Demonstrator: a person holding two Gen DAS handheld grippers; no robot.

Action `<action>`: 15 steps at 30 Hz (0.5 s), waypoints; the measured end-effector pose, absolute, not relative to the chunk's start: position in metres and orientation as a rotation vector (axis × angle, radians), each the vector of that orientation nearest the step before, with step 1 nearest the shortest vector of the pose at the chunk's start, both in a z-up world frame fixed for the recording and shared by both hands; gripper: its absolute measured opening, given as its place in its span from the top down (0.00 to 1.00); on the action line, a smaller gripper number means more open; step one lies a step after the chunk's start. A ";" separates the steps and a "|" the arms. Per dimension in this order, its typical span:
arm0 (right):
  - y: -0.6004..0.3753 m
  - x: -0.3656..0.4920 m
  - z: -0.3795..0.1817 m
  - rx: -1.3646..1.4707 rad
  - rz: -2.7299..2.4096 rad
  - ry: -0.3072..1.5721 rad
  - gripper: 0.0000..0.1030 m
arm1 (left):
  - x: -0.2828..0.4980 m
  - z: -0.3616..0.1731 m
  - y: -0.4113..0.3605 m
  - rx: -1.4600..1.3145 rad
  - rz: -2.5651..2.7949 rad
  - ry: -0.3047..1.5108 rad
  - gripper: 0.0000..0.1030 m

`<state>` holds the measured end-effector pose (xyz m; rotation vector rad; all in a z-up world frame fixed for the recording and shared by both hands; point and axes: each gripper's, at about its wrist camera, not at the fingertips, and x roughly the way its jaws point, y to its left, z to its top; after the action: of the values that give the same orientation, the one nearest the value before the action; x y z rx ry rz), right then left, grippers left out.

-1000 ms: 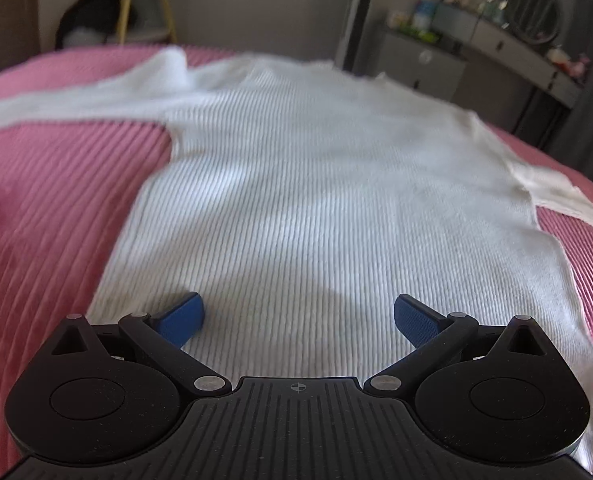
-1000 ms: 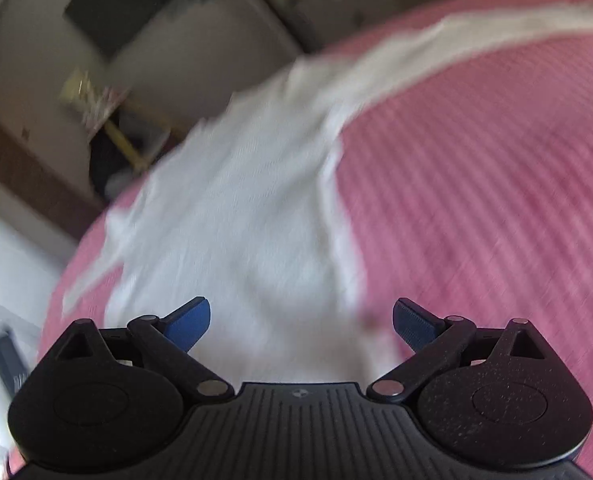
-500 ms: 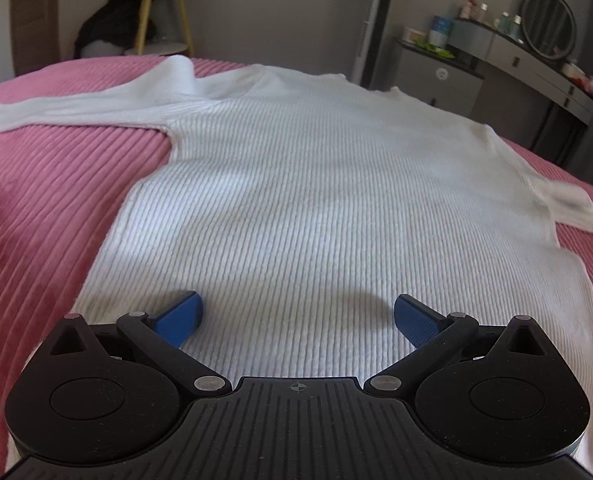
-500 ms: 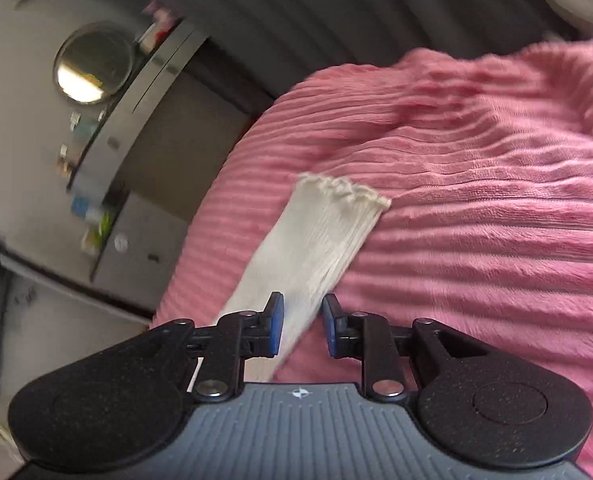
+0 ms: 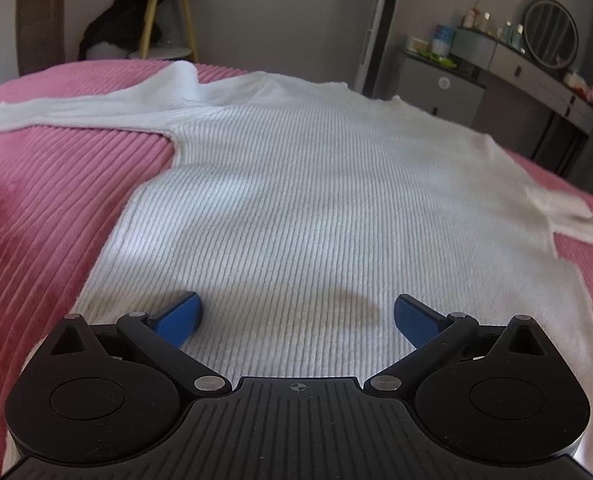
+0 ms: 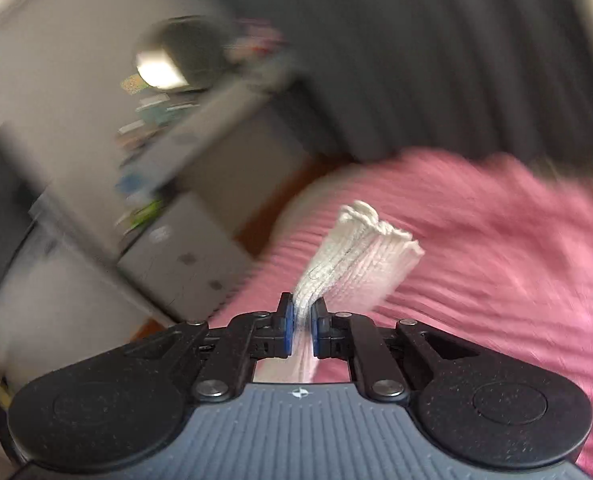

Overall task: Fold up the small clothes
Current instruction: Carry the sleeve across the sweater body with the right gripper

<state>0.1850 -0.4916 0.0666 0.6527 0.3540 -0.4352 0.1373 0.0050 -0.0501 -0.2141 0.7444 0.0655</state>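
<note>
A white ribbed sweater (image 5: pixel 316 184) lies flat on the pink bedspread (image 5: pixel 52 208), one sleeve stretched out to the far left (image 5: pixel 76 110), the other running off to the right (image 5: pixel 572 216). My left gripper (image 5: pixel 296 314) is open and low over the sweater's near hem, with nothing between its blue pads. My right gripper (image 6: pixel 302 322) is shut on the sweater's sleeve; the cuff end (image 6: pixel 370 236) sticks up beyond the pads above the bedspread (image 6: pixel 496 260). The right wrist view is blurred by motion.
A dresser with a round mirror (image 5: pixel 550 38) and bottles stands past the bed at the right. A small wooden side table (image 5: pixel 164 16) and dark clothing stand at the far left. A dark curtain (image 6: pixel 436 60) hangs behind the bed.
My right gripper swung from the sweater body to the sleeve, closed on it and has lifted the cuff end. My left gripper stayed open at the hem, tilting slightly.
</note>
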 end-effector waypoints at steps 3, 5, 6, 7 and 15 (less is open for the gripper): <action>-0.414 0.192 0.109 0.422 -0.232 0.322 0.92 | 0.138 -0.044 0.010 -0.242 0.026 0.763 0.00; -0.352 0.194 0.128 0.311 -0.063 0.299 0.92 | 0.137 -0.039 0.014 -0.276 0.007 0.764 0.00; -0.324 0.195 0.132 0.284 0.009 0.293 0.92 | 0.136 -0.036 0.017 -0.303 -0.006 0.762 0.00; -0.294 0.197 0.134 0.262 0.088 0.301 0.92 | 0.136 -0.034 0.021 -0.326 -0.016 0.759 0.00; -0.115 0.215 0.050 0.177 0.365 0.568 0.86 | 0.123 -0.011 0.061 -0.433 -0.031 0.658 0.00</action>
<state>0.2152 -0.1149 0.0496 0.1768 0.5683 0.3650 0.1233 0.0612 -0.0115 -0.4327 0.6579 -0.0310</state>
